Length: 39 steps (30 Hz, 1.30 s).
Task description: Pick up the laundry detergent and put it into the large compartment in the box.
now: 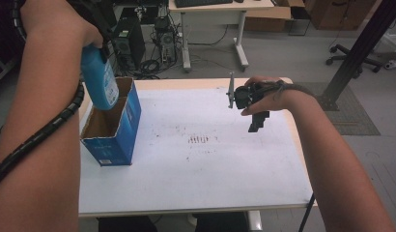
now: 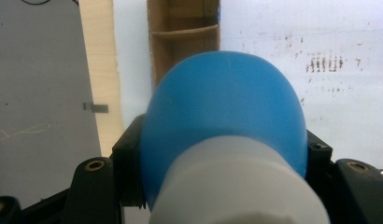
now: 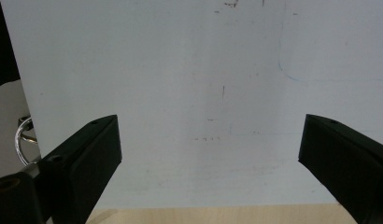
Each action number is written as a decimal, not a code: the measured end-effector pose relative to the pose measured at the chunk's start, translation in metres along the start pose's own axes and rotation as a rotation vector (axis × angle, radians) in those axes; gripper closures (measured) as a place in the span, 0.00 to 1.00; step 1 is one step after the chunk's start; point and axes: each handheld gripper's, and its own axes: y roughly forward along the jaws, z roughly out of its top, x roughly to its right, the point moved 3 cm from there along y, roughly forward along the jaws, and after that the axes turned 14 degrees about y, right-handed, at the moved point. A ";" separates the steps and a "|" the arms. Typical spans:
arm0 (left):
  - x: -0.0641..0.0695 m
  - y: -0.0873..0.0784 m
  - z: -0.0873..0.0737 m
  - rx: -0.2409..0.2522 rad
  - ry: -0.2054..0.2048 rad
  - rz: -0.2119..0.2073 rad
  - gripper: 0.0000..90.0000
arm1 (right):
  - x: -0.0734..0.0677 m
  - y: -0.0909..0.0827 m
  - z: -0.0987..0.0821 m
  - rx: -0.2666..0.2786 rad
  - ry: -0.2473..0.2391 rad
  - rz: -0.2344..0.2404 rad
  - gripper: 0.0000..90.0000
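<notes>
My left gripper (image 2: 222,186) is clamped on the blue bottle (image 2: 222,121) just below its white cap (image 2: 241,186), jaws pressing the shoulder from both sides. I hold it upright over the open blue carton (image 1: 114,123) at the table's (image 1: 210,183) left edge. I judge the plastic smooth, rigid and curved, so prone to slipping; the narrower neck under the cap is the safest hold. My right gripper (image 3: 208,140) hangs open and empty above the bare tabletop.
</notes>
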 end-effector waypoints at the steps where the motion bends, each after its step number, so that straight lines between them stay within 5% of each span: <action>1: -0.001 0.001 0.000 -0.001 -0.003 0.001 0.42 | 0.000 0.000 0.000 0.000 0.001 0.002 0.06; 39: -0.027 0.076 -0.007 -0.019 -0.020 -0.014 0.42 | -0.003 0.000 0.006 -0.002 -0.003 -0.002 0.06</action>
